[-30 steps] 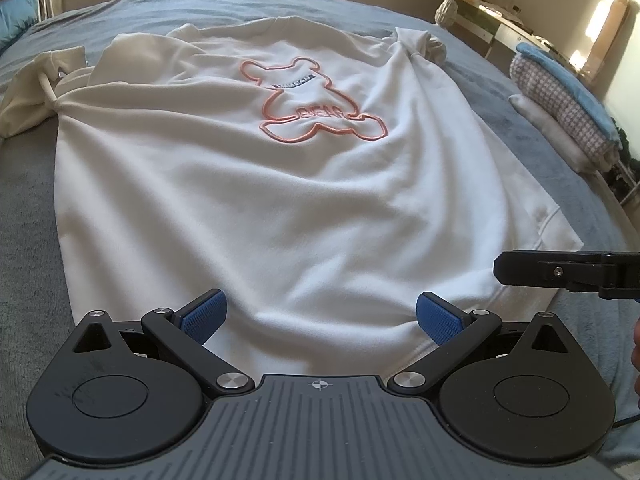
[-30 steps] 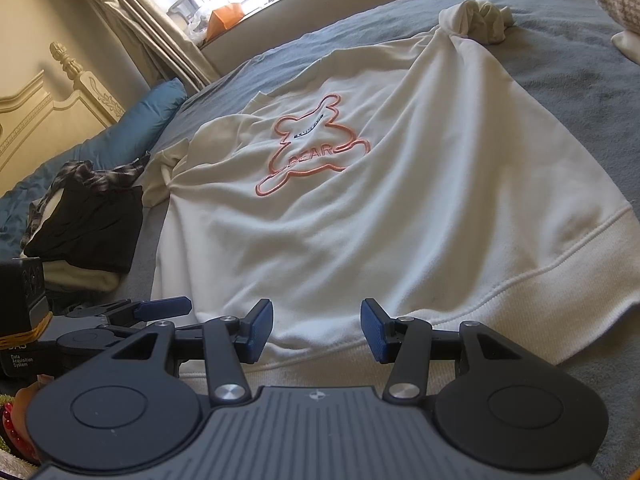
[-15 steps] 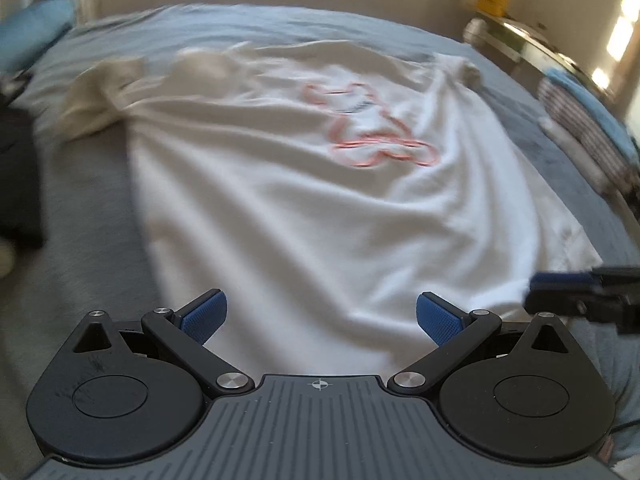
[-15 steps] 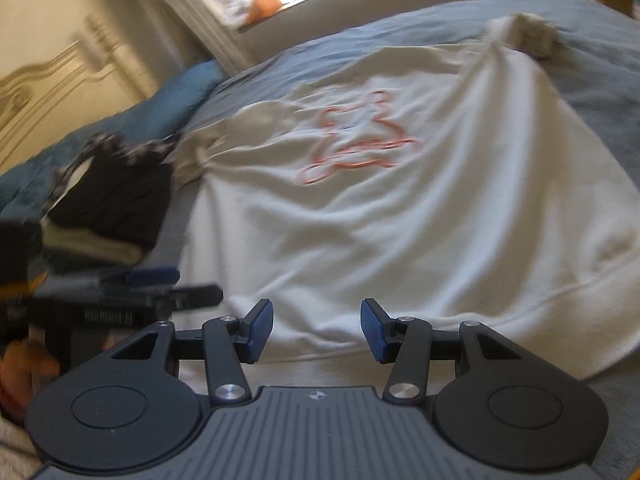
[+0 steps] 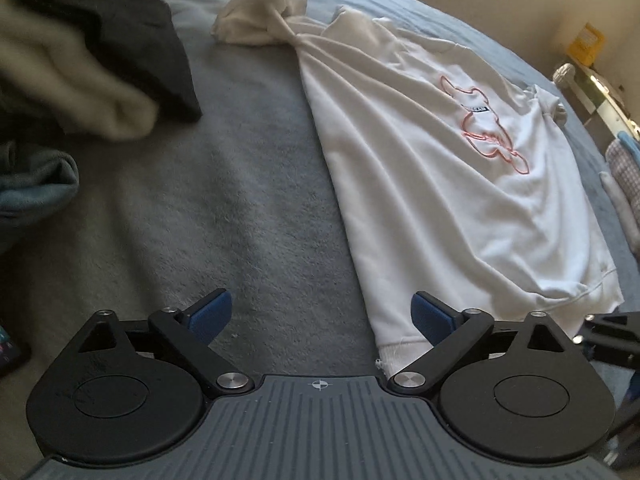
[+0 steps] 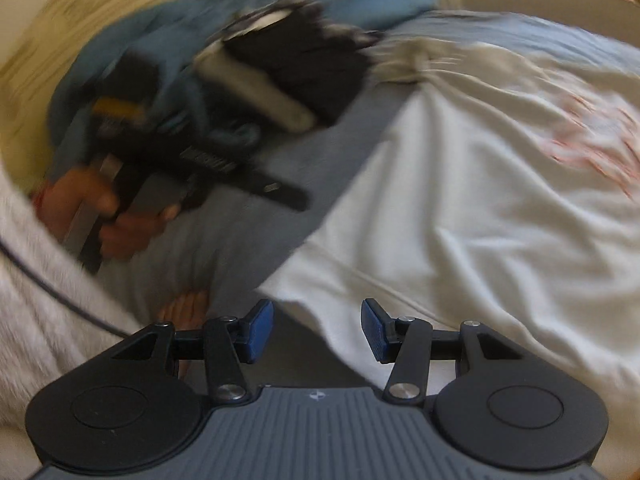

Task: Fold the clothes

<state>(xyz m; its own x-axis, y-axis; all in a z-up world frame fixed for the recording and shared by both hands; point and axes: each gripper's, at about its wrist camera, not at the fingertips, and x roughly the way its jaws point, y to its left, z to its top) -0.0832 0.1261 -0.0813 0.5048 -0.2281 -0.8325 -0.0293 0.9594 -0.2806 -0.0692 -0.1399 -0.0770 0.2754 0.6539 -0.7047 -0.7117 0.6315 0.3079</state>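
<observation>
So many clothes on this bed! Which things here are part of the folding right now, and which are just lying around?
Part of the job:
- white sweatshirt with the pink outline print, spread flat on the bed
- left gripper, open
- right gripper, open

Just lying about:
- dark and cream clothes pile
- blue-green garment
- grey bedcover
- yellow box

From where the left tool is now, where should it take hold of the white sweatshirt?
Grip the ribbed hem corner of the white sweatshirt, beside the left tool. It is the nearest edge, thick and banded. Come from the bare grey blanket side, sliding one finger under the hem. Both tools are open.
</observation>
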